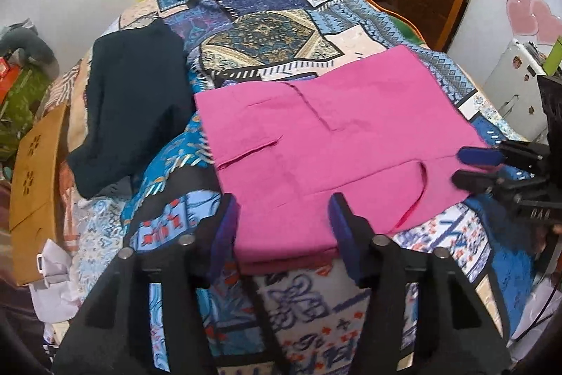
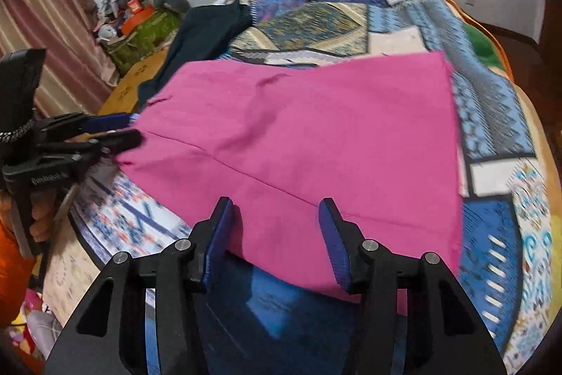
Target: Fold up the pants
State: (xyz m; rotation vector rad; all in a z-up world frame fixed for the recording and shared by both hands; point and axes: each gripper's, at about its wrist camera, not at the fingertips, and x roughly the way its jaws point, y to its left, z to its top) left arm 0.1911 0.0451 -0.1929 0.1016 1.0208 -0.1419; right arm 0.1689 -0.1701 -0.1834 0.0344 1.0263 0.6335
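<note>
While both tools hover at the near edge, the scene reads as follows.

Pants: the pink pants (image 1: 337, 143) lie flat on the patchwork bedspread (image 1: 267, 34), already doubled into at least 2 layers, judging by the stacked edge at the near corner.

Left gripper: the left gripper (image 1: 281, 231) has its jaws spread wide, holding nothing, straddling the near left corner of the pink cloth; whether the fingers touch the fabric I cannot tell.

Right gripper: the right gripper (image 2: 277, 241) is likewise spread and empty, poised over the near right edge of the pants.

Key relation: the pants lie straight ahead of both tools, long axis running left to right across the bed, so each tool is nearest its own end of the near edge.

Next move, as a judgement: pinch both near corners and carry them away to the far edge, 1 more fold.

Other cloth: a dark garment (image 1: 133, 115) lies left of the pants, apparently just apart from them.
</note>
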